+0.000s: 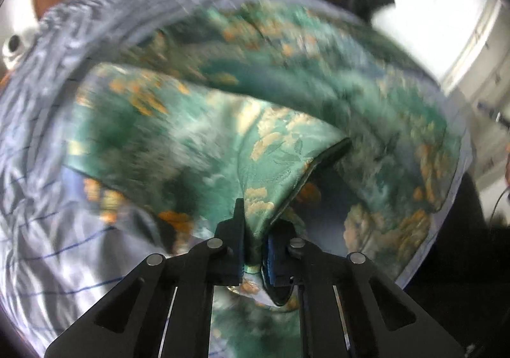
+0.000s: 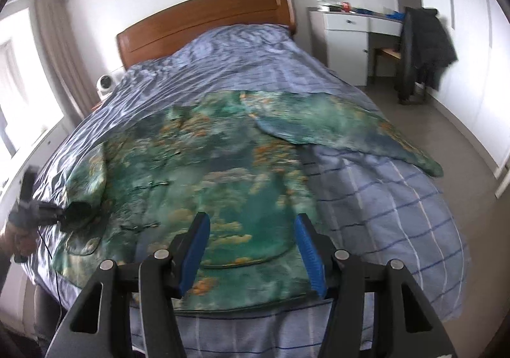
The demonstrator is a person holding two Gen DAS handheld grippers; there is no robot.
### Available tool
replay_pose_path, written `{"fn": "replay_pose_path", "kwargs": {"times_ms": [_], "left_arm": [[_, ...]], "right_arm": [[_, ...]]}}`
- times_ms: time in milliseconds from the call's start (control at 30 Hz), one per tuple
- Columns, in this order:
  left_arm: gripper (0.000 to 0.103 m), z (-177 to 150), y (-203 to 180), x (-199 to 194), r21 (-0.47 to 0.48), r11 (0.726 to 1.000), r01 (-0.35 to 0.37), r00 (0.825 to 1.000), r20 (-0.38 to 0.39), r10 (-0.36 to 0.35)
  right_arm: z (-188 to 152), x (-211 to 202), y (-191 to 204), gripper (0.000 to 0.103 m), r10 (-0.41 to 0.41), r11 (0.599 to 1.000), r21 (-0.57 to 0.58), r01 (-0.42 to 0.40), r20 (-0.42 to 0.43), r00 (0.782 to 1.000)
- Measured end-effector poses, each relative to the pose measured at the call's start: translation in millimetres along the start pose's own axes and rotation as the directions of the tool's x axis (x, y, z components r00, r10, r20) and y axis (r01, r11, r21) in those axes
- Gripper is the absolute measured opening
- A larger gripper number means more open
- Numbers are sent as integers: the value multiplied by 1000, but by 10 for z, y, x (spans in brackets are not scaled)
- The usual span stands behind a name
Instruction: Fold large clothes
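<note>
Your left gripper (image 1: 255,249) is clamped on a fold of the large green satin garment with orange-gold floral brocade (image 1: 274,154), the cloth pinched between its black fingers and rising away from them in a peaked fold. The garment (image 2: 207,166) lies spread across the bed's blue-grey checked quilt (image 2: 398,214), one sleeve (image 2: 366,135) stretched out toward the bed's right edge. Your right gripper (image 2: 251,246) hovers over the garment's near hem, its blue-padded jaws about half apart with nothing between them. In the right wrist view your left gripper (image 2: 55,216) shows at the garment's left sleeve end. A brown wooden headboard (image 2: 207,20) stands beyond.
</note>
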State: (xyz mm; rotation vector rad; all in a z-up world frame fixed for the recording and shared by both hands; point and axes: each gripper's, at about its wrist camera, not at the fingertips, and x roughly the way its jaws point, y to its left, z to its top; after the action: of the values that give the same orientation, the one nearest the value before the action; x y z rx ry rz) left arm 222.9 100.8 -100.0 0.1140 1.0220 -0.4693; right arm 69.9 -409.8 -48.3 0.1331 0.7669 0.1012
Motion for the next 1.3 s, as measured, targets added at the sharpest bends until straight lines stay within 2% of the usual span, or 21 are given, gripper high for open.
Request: {"fn": "replay_pose_path", "kwargs": {"times_ms": [100, 200, 333, 367, 400, 433, 467, 533, 567, 600, 633, 667, 700, 767, 900, 1000, 1100, 1233, 1300], "left_arm": [[9, 15, 385, -475, -119, 993, -29, 993, 111, 42], [9, -54, 866, -947, -264, 961, -77, 972, 195, 131], [9, -313, 1489, -1377, -445, 878, -177, 932, 210, 295], [12, -379, 1618, -1419, -477, 852, -217, 920, 193, 342], [18, -501, 1798, -1462, -524, 805, -278, 898, 156, 412], [24, -582, 1919, -1476, -555, 771, -312, 884, 127, 450], [34, -696, 2051, -1486, -594, 725, -349, 866, 90, 492], [39, -987, 2287, -1520, -677, 617, -402, 826, 23, 564], [44, -1145, 2371, -1520, -712, 569, -413, 815, -9, 580], [50, -1253, 2403, -1501, -735, 536, -415, 809, -29, 587], [52, -1376, 2412, -1486, -760, 504, -410, 806, -44, 590], [56, -1440, 2383, -1456, -770, 492, -406, 808, -50, 587], [61, -1487, 2333, -1423, -774, 491, -398, 814, -51, 579], [68, -1545, 2147, -1384, -767, 516, -381, 829, -37, 558], [83, -1341, 1653, -1201, -696, 630, -344, 863, 30, 504], [89, -1121, 1257, -1059, -615, 724, -312, 890, 78, 450], [90, -867, 771, -918, -522, 805, -284, 911, 115, 396], [92, -596, 239, -848, -449, 867, -217, 929, 178, 325], [95, -482, 27, -842, -433, 884, -176, 933, 213, 290]], "right_arm": [[2, -6, 152, 56, 14, 999, -46, -14, 0, 1000], [10, -27, 246, 56, 23, 997, -75, -22, 12, 1000], [0, -43, 305, 56, 42, 996, -75, -40, 18, 999], [-1, -36, 318, 56, 46, 996, -74, -45, 18, 999], [-4, -34, 330, 56, 52, 996, -73, -50, 17, 999], [-6, -38, 350, 56, 57, 996, -74, -56, 17, 998], [-5, -48, 369, 56, 62, 995, -75, -61, 18, 998], [-3, -78, 398, 56, 69, 994, -82, -67, 25, 997], [-3, -89, 411, 56, 69, 994, -86, -67, 28, 997], [3, -111, 416, 56, 65, 994, -92, -61, 33, 997], [7, -125, 415, 56, 58, 994, -96, -54, 37, 998], [12, -134, 411, 56, 51, 994, -98, -47, 39, 998], [13, -136, 408, 56, 46, 994, -99, -42, 40, 998], [16, -126, 382, 57, 33, 995, -90, -30, 36, 999], [30, -52, 368, 57, 14, 997, -69, -13, 18, 1000], [39, -18, 401, 59, 15, 997, -71, -14, 13, 1000], [22, -17, 441, 65, 7, 996, -87, -6, 16, 1000], [8, -24, 414, 65, -9, 996, -86, 10, 17, 1000], [3, -28, 372, 67, -16, 997, -71, 17, 18, 1000]]}}
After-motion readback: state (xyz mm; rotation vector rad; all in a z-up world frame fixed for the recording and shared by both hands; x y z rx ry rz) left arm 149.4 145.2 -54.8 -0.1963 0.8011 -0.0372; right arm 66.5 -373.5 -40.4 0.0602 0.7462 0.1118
